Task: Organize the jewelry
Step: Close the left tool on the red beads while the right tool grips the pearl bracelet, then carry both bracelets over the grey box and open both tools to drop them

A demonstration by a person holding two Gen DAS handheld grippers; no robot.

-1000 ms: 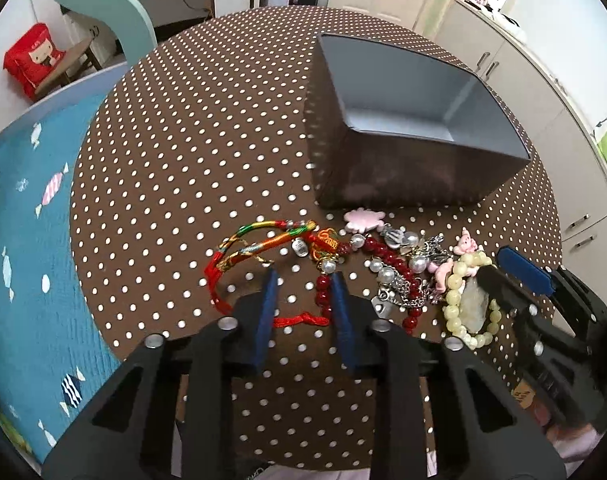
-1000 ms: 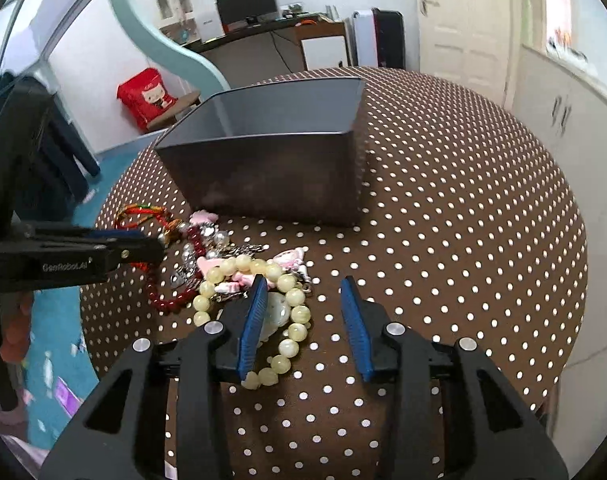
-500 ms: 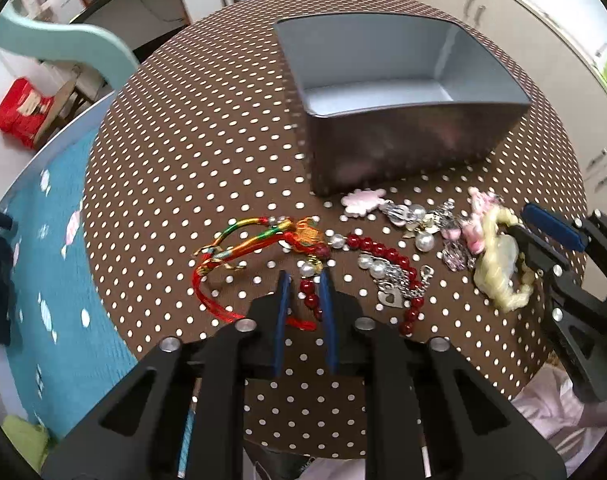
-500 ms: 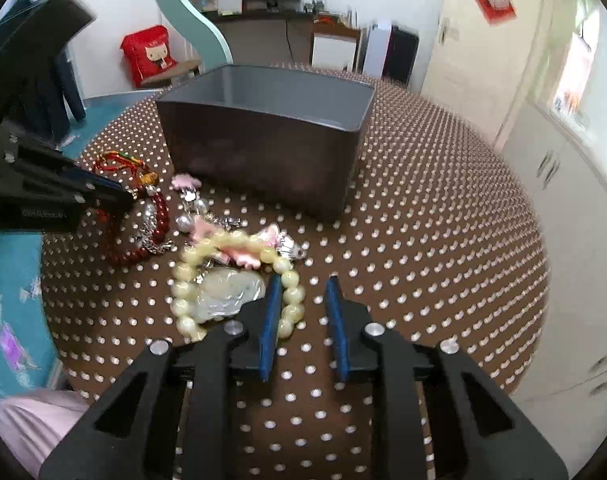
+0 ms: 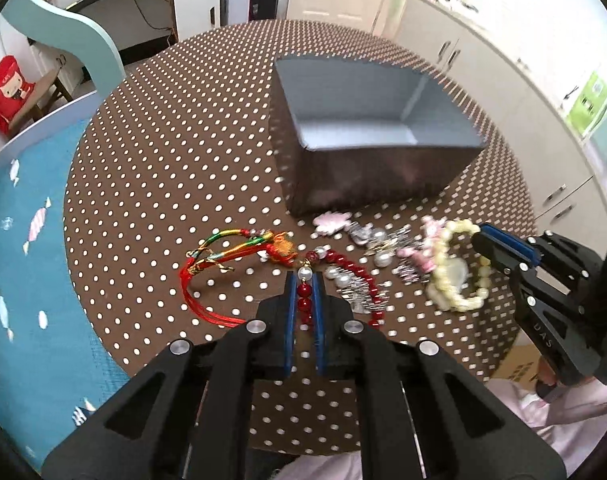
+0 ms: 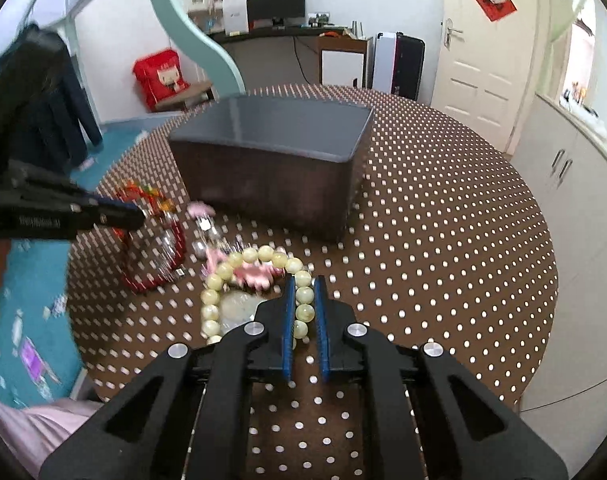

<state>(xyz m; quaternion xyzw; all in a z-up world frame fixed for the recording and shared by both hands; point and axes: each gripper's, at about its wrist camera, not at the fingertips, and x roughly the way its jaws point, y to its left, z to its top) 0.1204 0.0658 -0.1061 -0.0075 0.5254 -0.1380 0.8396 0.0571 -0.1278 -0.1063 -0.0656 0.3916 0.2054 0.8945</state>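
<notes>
My left gripper (image 5: 304, 280) is closing, its blue pads pressed on the red bead bracelet (image 5: 303, 301), whose other beads trail right over the cloth. A red and gold string bracelet (image 5: 223, 248) lies just left of it. My right gripper (image 6: 304, 285) is closing too, pads squeezing the pale yellow bead bracelet (image 6: 305, 312) with its jade-like pendant (image 6: 235, 304). Between the two lie a pink flower charm (image 5: 330, 224) and a silver pearl charm bracelet (image 5: 377, 238). The open grey box (image 5: 363, 176) stands just behind the jewelry and holds nothing that I can see.
The round table (image 5: 163, 160) has a brown polka-dot cloth and its front edge is close under both grippers. White cabinets (image 6: 563, 168) stand to the right. A teal floor mat (image 5: 19, 240) and a curved light-blue chair back (image 5: 75, 36) lie to the left.
Both grippers went from open to shut, the left onto the red beads, the right onto the pale yellow beads. The pale bracelet has shifted and tilted in the right grip.
</notes>
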